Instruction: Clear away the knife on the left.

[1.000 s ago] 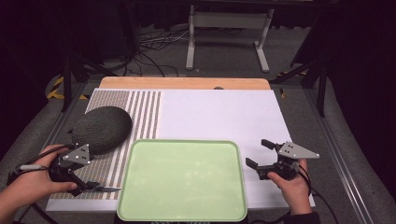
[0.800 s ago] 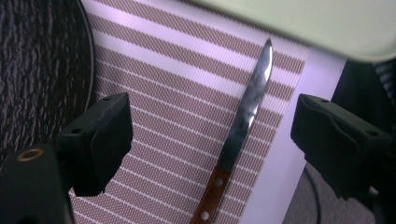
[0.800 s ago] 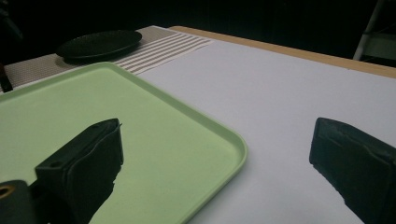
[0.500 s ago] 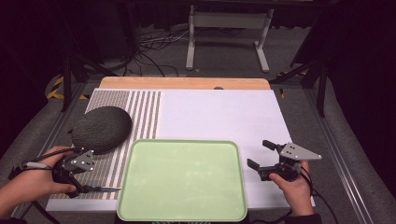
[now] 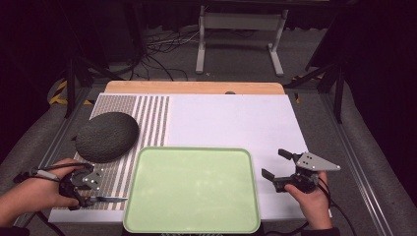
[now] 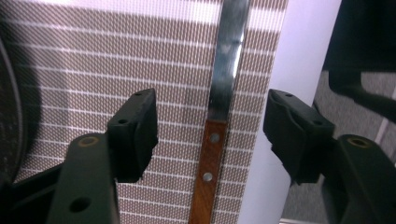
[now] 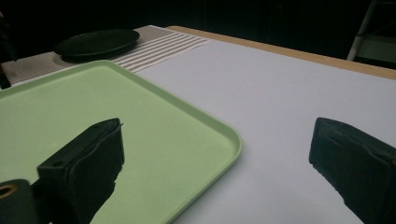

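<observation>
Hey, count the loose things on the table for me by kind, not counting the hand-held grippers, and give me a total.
Green tray: 1
Dark round plate: 1
Wooden-handled knife: 1
Striped placemat: 1
Total: 4

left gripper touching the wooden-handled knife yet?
Apart. In the left gripper view the left gripper has its black jaws open on either side of the wooden-handled knife, with striped placemat visible between each jaw and the handle.
</observation>
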A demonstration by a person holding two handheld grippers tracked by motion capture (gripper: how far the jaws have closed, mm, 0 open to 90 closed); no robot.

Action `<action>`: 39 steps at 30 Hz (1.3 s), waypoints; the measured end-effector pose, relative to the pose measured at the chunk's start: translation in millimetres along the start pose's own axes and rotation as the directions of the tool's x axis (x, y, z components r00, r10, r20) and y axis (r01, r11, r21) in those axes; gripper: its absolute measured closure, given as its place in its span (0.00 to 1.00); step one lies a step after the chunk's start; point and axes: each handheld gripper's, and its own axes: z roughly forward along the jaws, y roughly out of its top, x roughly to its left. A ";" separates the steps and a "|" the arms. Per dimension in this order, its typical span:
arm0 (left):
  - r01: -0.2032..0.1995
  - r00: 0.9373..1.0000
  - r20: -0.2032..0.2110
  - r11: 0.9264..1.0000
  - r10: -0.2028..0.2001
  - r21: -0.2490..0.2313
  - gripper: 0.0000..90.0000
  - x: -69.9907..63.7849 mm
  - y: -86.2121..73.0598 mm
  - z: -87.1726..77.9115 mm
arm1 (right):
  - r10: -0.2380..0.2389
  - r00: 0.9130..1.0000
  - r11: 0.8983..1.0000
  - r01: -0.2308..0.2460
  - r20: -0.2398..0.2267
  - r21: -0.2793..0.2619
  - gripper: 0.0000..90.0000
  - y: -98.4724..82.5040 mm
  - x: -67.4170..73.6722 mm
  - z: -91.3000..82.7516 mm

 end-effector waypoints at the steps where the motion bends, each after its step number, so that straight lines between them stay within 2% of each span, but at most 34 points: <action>1: -0.010 1.000 0.007 1.000 0.010 0.013 0.45 1.7 -0.7 1.9 | 0.001 1.000 1.000 -0.001 0.002 0.001 0.05 -0.1 0.2 -0.4; 4: -0.019 1.000 0.014 0.999 0.018 0.028 0.51 3.5 -1.8 4.6 | 0.002 1.000 1.000 -0.002 0.004 0.002 0.05 -1.8 -0.2 -1.5; 5: -0.041 0.999 0.028 0.998 0.040 0.039 0.52 4.8 -2.1 6.7 | 0.003 1.000 1.000 -0.003 0.003 0.004 0.05 -2.4 -0.6 -1.8; 7: -0.041 0.998 0.041 0.998 0.039 0.048 0.55 4.7 -2.7 8.8 | 0.008 1.000 1.000 -0.008 0.005 0.003 0.05 -3.0 -0.6 -2.3; 8: -0.058 0.997 0.046 0.997 0.056 0.049 0.57 5.8 -2.9 10.5 | 0.007 1.000 1.000 -0.007 0.005 0.002 0.05 -3.0 -0.6 -2.6; 12: -0.052 0.997 0.059 0.995 0.047 0.081 0.63 6.0 -5.0 15.0 | 0.007 1.000 1.000 -0.007 0.002 0.000 0.05 -3.1 0.0 -3.2; 17: -0.067 0.996 0.063 0.993 0.061 0.096 0.76 7.2 -6.6 18.8 | 0.009 1.000 1.000 -0.009 0.004 0.000 0.05 -3.6 0.1 -4.5; 19: -0.071 0.996 0.065 0.993 0.065 0.097 0.78 7.1 -6.6 18.4 | 0.009 1.000 1.000 -0.009 0.005 -0.002 0.05 -3.5 0.2 -4.7; 21: -0.084 0.994 0.074 0.991 0.077 0.102 0.85 6.1 -5.8 18.7 | 0.008 1.000 1.000 -0.008 0.005 -0.003 0.05 -3.4 0.1 -4.9; 29: -0.113 0.993 0.049 0.986 0.108 0.123 0.86 2.8 -3.4 18.8 | 0.009 1.000 1.000 -0.009 -0.009 0.000 0.05 -3.4 1.0 -3.6; 35: -0.113 0.993 0.045 0.986 0.108 0.120 0.87 2.7 -3.5 18.7 | 0.002 1.000 1.000 -0.002 -0.017 0.003 0.05 -3.2 1.7 -2.5; 37: -0.107 0.994 0.021 0.988 0.105 0.111 0.87 3.8 -3.6 17.9 | 0.003 1.000 1.000 -0.003 -0.016 0.003 0.05 -3.0 1.6 -3.1; 39: -0.094 0.995 0.023 0.990 0.092 0.105 0.87 5.1 -3.8 14.6 | 0.004 1.000 1.000 -0.004 -0.015 0.003 0.05 -3.1 1.5 -3.2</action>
